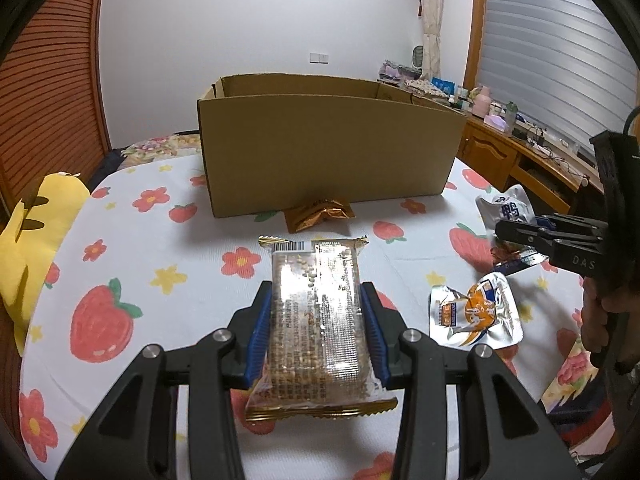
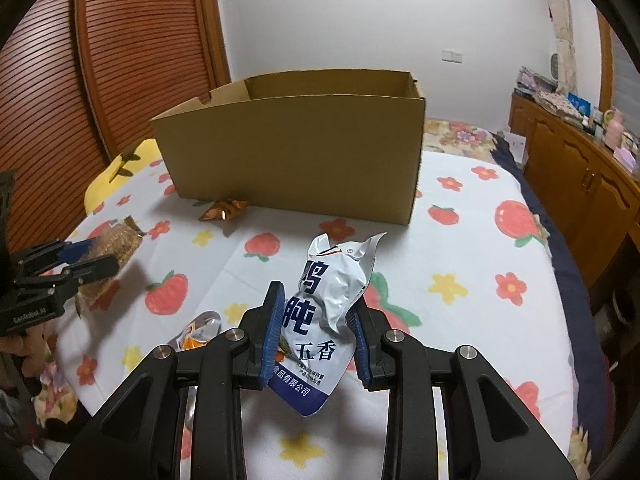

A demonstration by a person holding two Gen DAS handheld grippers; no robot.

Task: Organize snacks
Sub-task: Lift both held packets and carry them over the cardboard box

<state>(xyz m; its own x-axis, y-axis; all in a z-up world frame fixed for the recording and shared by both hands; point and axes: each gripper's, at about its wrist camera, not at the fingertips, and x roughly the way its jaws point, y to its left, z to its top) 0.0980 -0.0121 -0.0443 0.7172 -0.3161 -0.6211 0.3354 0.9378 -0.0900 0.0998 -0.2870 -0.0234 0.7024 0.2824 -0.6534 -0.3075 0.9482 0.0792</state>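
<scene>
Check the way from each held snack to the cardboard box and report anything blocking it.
Nothing visible blocks either path. The left gripper holds the clear cracker pack, the right gripper the white pouch. Only the box's near wall rises ahead; a small gold packet lies at its foot, low on the sheet.
</scene>
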